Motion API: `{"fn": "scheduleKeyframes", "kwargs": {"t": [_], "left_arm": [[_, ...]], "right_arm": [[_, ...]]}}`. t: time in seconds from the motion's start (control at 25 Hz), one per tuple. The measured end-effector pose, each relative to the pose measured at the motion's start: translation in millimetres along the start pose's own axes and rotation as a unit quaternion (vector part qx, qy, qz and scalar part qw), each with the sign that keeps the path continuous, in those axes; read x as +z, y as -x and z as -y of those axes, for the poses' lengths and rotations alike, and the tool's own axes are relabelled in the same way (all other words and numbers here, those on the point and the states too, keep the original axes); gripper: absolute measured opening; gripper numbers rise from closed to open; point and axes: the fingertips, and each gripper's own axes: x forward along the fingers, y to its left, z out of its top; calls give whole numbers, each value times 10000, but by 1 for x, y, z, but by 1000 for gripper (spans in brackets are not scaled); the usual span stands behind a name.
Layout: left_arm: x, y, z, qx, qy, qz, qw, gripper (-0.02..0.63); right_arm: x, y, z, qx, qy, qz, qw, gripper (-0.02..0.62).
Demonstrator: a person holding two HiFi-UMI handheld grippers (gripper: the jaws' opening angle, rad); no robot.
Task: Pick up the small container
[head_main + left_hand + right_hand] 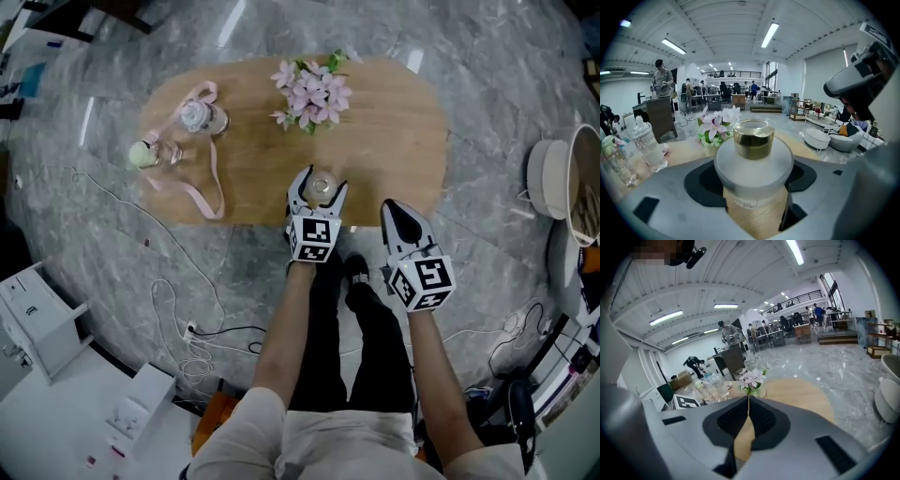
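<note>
- Container [753,164]: frosted body, matt white, looks like glass.
- Lid [753,138]: gold, glossy, metallic look, shows reflections.
- Table [394,141]: light wood, fine grain, matt.
- Floor [487,66]: grey veined stone, marble look, polished; mirrors ceiling lights.
- L gripper [318,190] & R gripper [749,404]: smooth matt grey plastic shells w/ black matt pads, finely textured on R.
- Marker cubes [314,239]: flat b/w print, no shine.
- Bottles [202,117]: clear, glossy; plastic or glass, can't tell.
- Strap [211,183]: pink, soft cloth look.
- Flowers [312,92]: pink petals, matt; real or fake unclear.
</note>
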Motion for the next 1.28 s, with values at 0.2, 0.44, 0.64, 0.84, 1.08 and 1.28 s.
{"fn": "scheduleKeyframes", "kwargs": {"t": [0.2,0.44,0.64,0.84,1.08,1.28], "left_arm": [[37,29,3,-55,96,69,9999,333],[84,58,10,-146,385,117,9991,333],[110,81,14,-121,365,56,9992,333],[133,102,19,-178,374,-79,9991,333],[167,126,29,-191,308,-59,9993,333],[184,146,37,-51,427,-234,9988,333]], "right_arm": [[19,15,-21,280,213,103,9993,69],[38,32,-27,173,42,189,9997,69],[69,45,-43,259,-208,432,9985,69],[89,60,-65,582,89,401,9975,69],[115,75,-75,829,263,587,9945,69],[137,94,-73,865,323,665,9935,69]]}}
